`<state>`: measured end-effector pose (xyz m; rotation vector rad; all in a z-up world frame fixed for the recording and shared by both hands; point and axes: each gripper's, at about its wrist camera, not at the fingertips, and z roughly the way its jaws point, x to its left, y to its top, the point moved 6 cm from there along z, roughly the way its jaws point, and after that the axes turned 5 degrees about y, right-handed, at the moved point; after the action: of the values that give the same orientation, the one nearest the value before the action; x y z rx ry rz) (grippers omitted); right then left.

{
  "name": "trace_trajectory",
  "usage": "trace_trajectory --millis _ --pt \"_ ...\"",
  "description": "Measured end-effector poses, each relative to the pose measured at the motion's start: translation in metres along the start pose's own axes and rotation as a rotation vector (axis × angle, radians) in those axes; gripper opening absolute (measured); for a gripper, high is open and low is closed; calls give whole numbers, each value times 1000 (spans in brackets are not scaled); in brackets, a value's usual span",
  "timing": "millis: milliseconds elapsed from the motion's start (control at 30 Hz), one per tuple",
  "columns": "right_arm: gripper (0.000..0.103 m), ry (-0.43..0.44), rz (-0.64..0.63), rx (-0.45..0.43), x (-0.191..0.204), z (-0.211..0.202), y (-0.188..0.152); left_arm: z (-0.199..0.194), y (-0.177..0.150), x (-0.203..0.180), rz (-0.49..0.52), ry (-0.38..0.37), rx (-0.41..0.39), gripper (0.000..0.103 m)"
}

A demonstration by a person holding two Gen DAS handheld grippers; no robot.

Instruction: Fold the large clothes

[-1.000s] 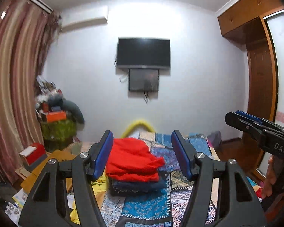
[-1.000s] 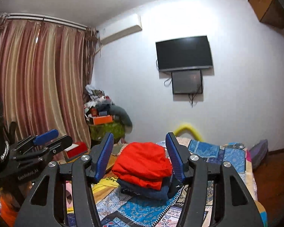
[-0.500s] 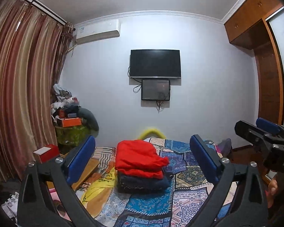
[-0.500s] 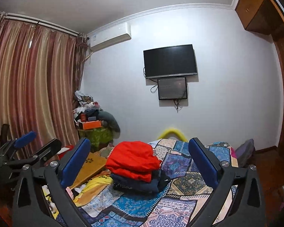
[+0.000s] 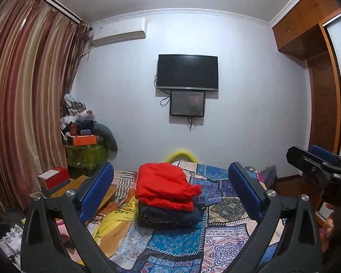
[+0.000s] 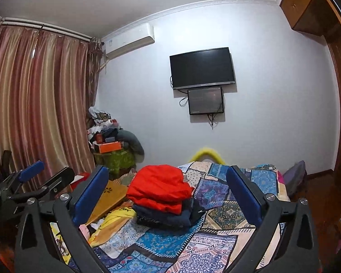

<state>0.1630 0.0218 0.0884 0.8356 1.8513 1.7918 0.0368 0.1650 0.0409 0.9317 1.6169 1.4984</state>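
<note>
Two folded garments, red top (image 5: 166, 187) over dark one (image 5: 168, 216), sat stacked mid-bed (image 5: 225, 207), presumably finished; the left hand-held gripper (image 5: 170, 193) gaped wide, empty. Right view: stack at twelve o'clock; right hand-held gripper (image 6: 167, 194) equally wide, holding nothing.

Pale wall (image 5: 238, 113) behind, carrying a dark television (image 5: 187, 72) and smaller screen (image 5: 187, 103) (cables dangling below); air conditioner (image 5: 119, 33) upper left, striped curtains (image 5: 22, 102) beside it, wooden wardrobe (image 5: 316, 68) at right

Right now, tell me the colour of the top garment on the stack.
Red top garment, clearest in left wrist view.
</note>
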Motion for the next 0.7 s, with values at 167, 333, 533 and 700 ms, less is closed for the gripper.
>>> trace_trajectory --millis 167,333,533,700 --pt "103 -4 9 10 -2 0 -2 4 -6 -3 0 -1 16 102" --pt "103 -9 14 20 -4 -1 -2 8 -11 -5 -1 -1 34 102" --pt "103 -9 16 32 -3 -2 -2 12 -13 -4 -4 3 47 102" --pt "103 -11 13 38 -3 -2 -2 11 -14 -3 -9 6 52 103"
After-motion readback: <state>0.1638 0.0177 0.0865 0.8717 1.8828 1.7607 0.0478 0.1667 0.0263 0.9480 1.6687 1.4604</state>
